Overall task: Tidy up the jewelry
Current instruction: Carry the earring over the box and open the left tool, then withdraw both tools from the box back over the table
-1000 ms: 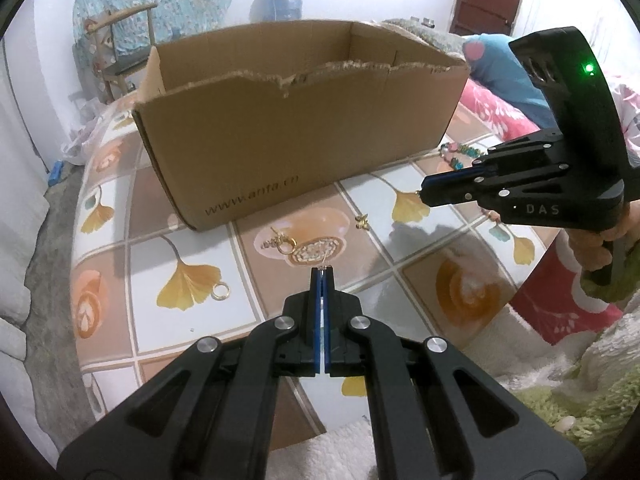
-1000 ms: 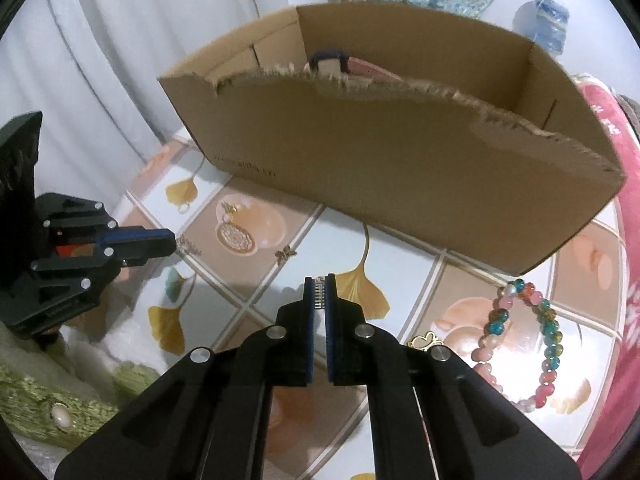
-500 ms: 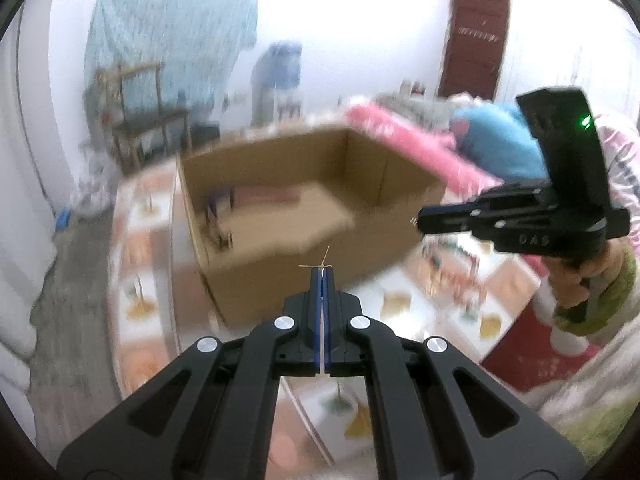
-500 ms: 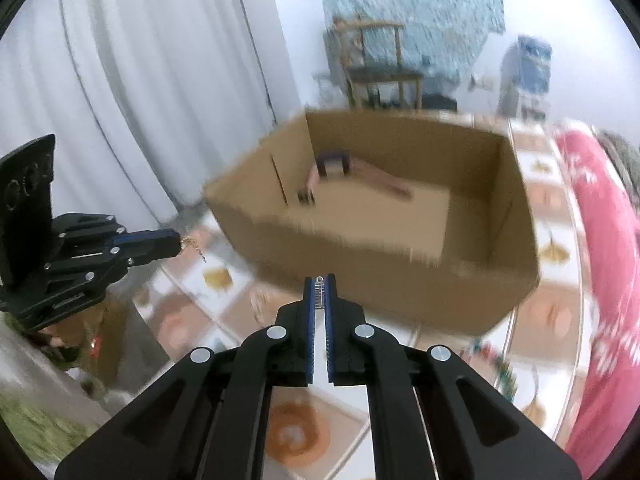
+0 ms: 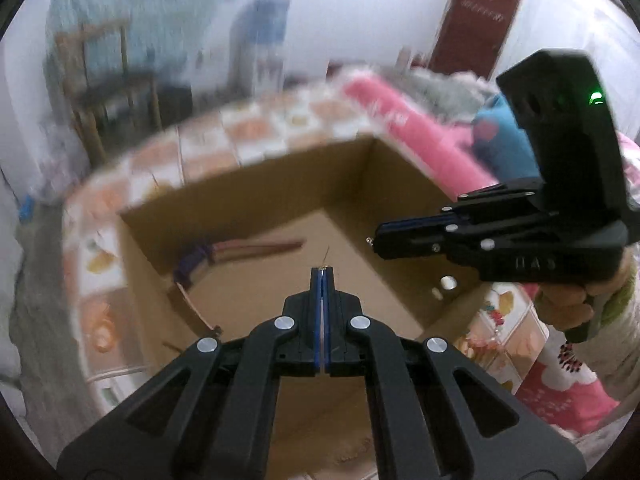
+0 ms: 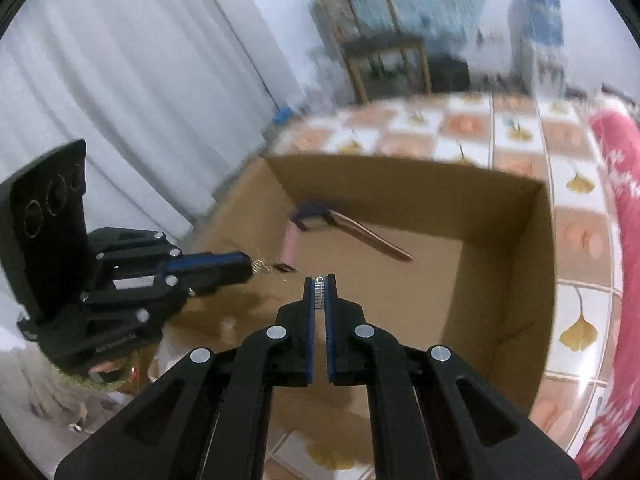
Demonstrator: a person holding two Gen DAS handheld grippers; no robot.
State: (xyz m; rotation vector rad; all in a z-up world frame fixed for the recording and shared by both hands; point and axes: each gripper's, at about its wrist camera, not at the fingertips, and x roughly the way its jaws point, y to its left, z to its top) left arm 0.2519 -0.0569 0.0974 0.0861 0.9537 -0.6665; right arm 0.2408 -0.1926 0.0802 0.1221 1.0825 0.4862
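Both grippers hover over the open cardboard box (image 5: 400, 188) (image 6: 400, 188). My left gripper (image 5: 322, 271) (image 6: 248, 266) is shut on a thin gold piece of jewelry (image 5: 326, 255) that dangles from its tips (image 6: 276, 268). My right gripper (image 6: 319, 280) (image 5: 374, 240) is shut on a small silver spring-like piece (image 6: 319, 294) held between its blue pads. The two grippers point towards each other above the box floor. A pink strap with a purple end (image 5: 240, 248) (image 6: 352, 232) lies inside the box at the far left.
The box stands on a table covered with a ginkgo-leaf tile cloth (image 6: 576, 184) (image 5: 100, 260). Pink bedding (image 5: 400, 132) lies to the right, a white curtain (image 6: 120, 100) to the left and a wooden chair (image 6: 380, 52) behind. Small pale bits (image 5: 448, 282) lie in the box.
Both grippers have risen from the table top and moved forward over the box rim, each still shut on its piece. The box interior now fills both views.
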